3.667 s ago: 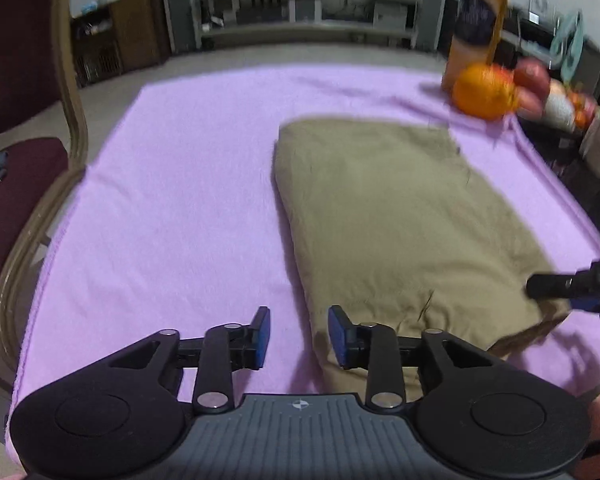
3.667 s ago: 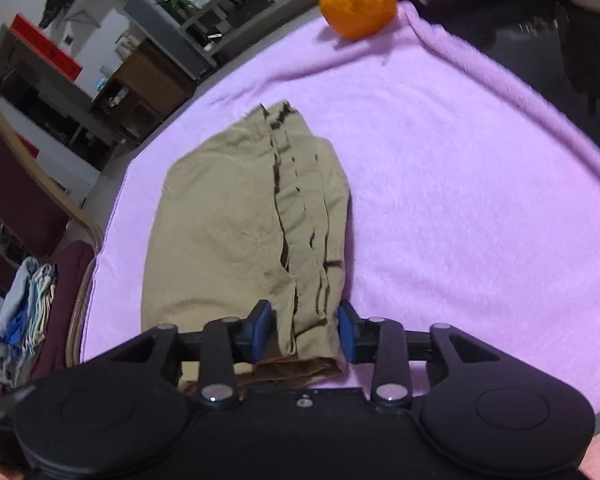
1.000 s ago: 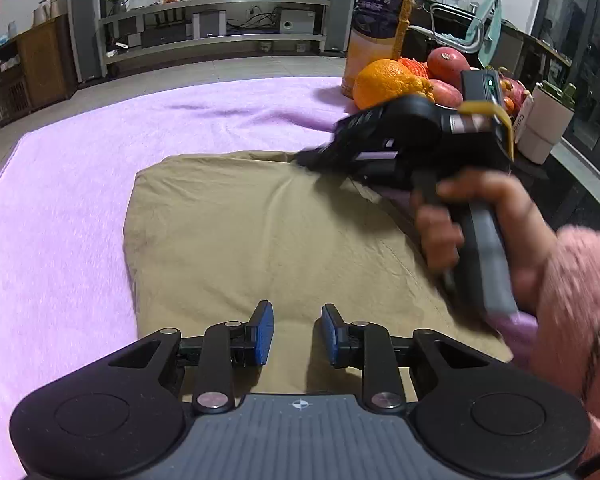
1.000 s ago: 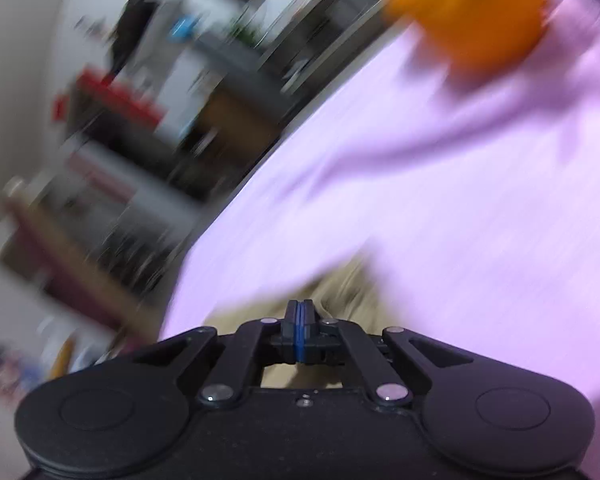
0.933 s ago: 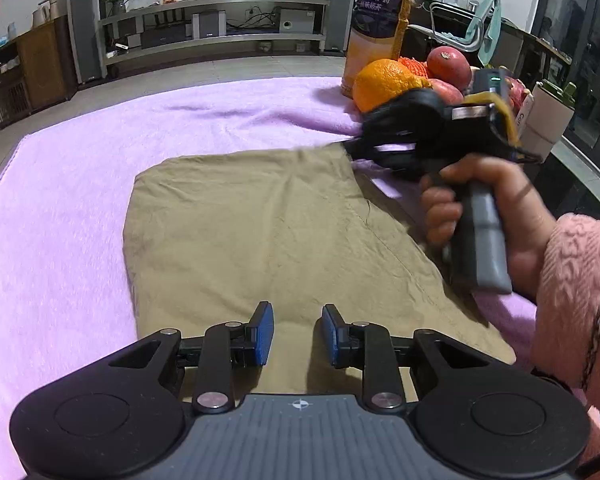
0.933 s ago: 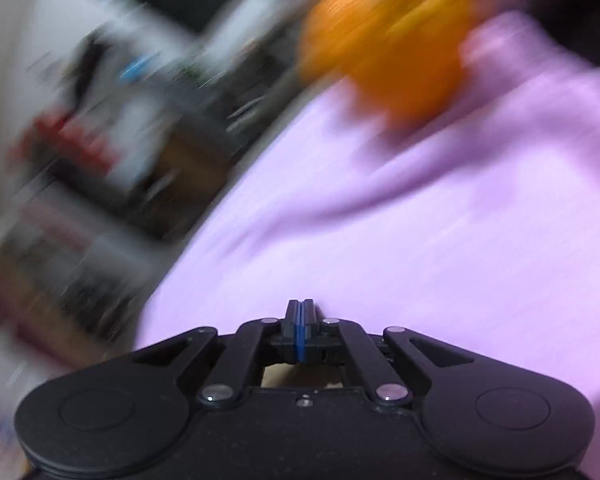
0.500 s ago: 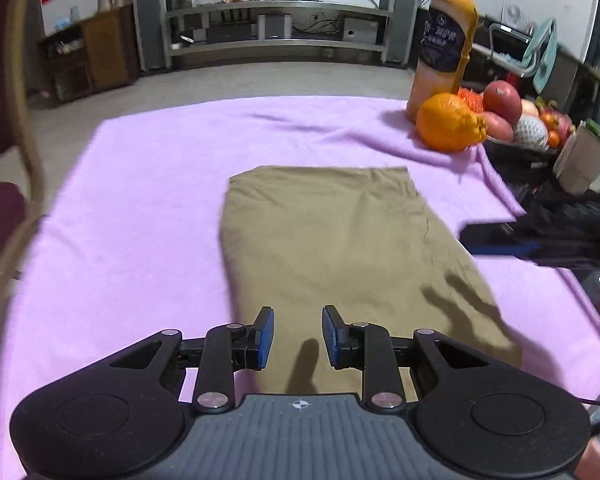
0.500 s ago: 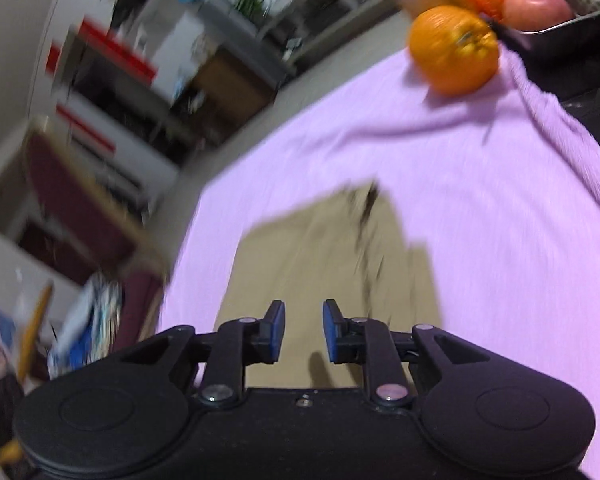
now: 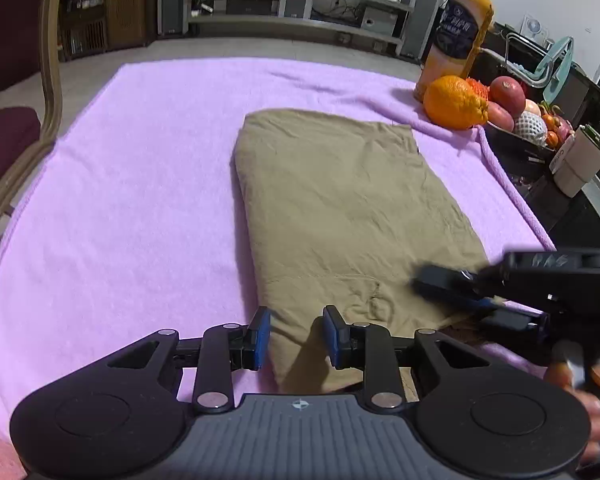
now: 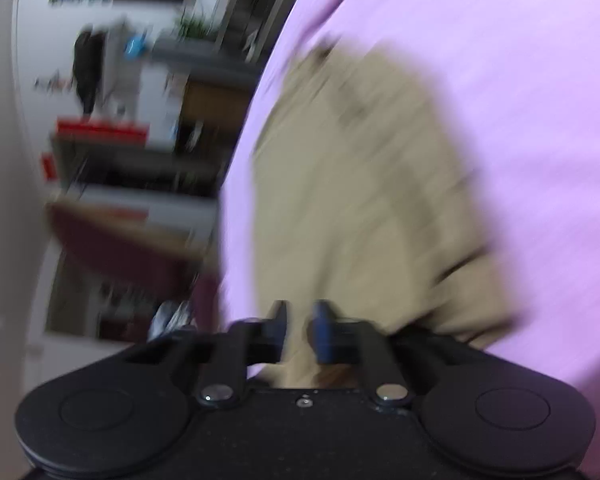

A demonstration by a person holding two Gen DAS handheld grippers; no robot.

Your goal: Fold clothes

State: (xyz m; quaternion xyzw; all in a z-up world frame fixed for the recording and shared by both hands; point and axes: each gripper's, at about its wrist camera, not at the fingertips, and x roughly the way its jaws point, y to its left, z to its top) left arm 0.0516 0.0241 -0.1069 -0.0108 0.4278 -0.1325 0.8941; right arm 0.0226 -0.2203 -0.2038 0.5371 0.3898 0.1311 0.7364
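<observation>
A khaki garment (image 9: 340, 200), folded into a long rectangle, lies on the purple towel (image 9: 140, 200). My left gripper (image 9: 294, 338) is open over the garment's near left corner; the cloth shows in the gap and the pads do not press it. My right gripper (image 9: 448, 300), held by a hand, hovers low at the garment's near right corner. The right wrist view is blurred by motion, but it shows the right gripper (image 10: 298, 334) with its pads apart above the garment (image 10: 360, 200), holding nothing.
An orange (image 9: 454, 102), a juice bottle (image 9: 456, 36) and a tray of fruit (image 9: 516, 112) stand at the towel's far right corner. A white cup (image 9: 580, 160) sits past the right edge. A wooden chair (image 9: 28, 120) stands on the left.
The right gripper, shut at the garment's far edge a second ago, has opened and swung back to the near right corner. The left gripper has drawn back to the near left corner.
</observation>
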